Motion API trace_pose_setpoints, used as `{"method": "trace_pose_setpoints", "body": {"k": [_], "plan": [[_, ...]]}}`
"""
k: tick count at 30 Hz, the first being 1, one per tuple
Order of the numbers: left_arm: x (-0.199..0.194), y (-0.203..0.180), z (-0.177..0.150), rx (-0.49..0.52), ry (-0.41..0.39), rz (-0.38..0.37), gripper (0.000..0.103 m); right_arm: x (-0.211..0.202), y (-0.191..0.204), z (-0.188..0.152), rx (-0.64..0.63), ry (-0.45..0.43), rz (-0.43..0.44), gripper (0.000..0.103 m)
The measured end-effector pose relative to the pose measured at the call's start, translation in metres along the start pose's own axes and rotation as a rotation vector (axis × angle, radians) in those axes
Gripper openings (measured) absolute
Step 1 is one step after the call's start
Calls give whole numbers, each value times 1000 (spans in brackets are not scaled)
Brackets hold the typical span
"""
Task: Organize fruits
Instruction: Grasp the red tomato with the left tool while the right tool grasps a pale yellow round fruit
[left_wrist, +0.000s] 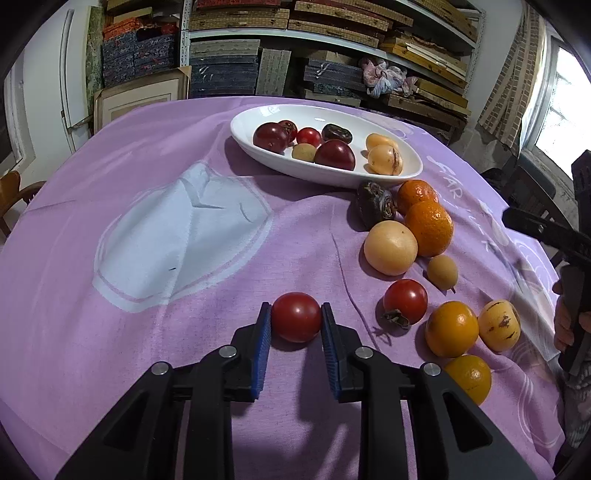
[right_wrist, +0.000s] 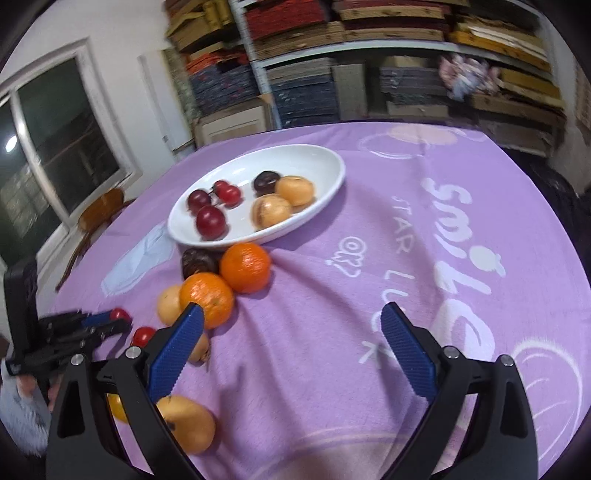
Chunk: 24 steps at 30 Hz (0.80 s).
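Left gripper (left_wrist: 296, 316) clamped on red tomato (left_wrist: 296, 316) on purple cloth (left_wrist: 184, 332), nearer than white dish (left_wrist: 258, 147); right gripper (right_wrist: 291, 325) spread wide, empty; loose fruit, seemingly oranges (right_wrist: 245, 272), just before dish.

Both views are taken from low over the purple tablecloth (left_wrist: 147, 166), angled downward along the fingers. The white dish (left_wrist: 325, 173) and shelves (right_wrist: 369, 44) are shared.

Left tool (left_wrist: 296, 316): 2 matte blk plastic arms w/ triangular cut-outs, round silver pivot screws, blue ribbed pads (left_wrist: 261, 354) on inner faces. Right tool (right_wrist: 291, 332): same build, blk frame, silver screws, blue textured pads (right_wrist: 406, 354). Sleeve (right_wrist: 22, 424): pale grey, fuzzy.
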<state>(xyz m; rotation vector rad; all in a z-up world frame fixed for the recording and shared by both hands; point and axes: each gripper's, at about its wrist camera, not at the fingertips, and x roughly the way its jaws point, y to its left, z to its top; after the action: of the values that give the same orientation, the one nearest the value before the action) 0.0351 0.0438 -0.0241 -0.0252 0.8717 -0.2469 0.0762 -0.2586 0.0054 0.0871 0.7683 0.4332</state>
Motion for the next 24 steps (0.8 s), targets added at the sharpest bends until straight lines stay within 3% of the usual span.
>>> {"method": "trace_pose_setpoints", "body": {"k": [3, 6, 7, 8, 10, 16, 24], "plan": [[-1, 4, 0, -23, -3, 9, 26, -13, 38, -10, -246, 25, 46, 94], [-1, 7, 1, -34, -1, 6, 26, -18, 65, -28, -409, 66, 119, 94], [-1, 7, 1, -33, 0, 5, 26, -17, 72, -34, -443, 84, 130, 93], [-1, 6, 1, -31, 0, 4, 26, -15, 76, -39, -467, 100, 140, 85], [-1, 5, 0, -25, -1, 3, 26, -11, 81, -45, -483, 139, 172, 74], [0, 4, 0, -23, 2, 2, 27, -3, 90, -55, -515, 197, 206, 61], [-1, 4, 0, -22, 2, 2, 27, 2, 83, -54, -489, 218, 231, 57]]}}
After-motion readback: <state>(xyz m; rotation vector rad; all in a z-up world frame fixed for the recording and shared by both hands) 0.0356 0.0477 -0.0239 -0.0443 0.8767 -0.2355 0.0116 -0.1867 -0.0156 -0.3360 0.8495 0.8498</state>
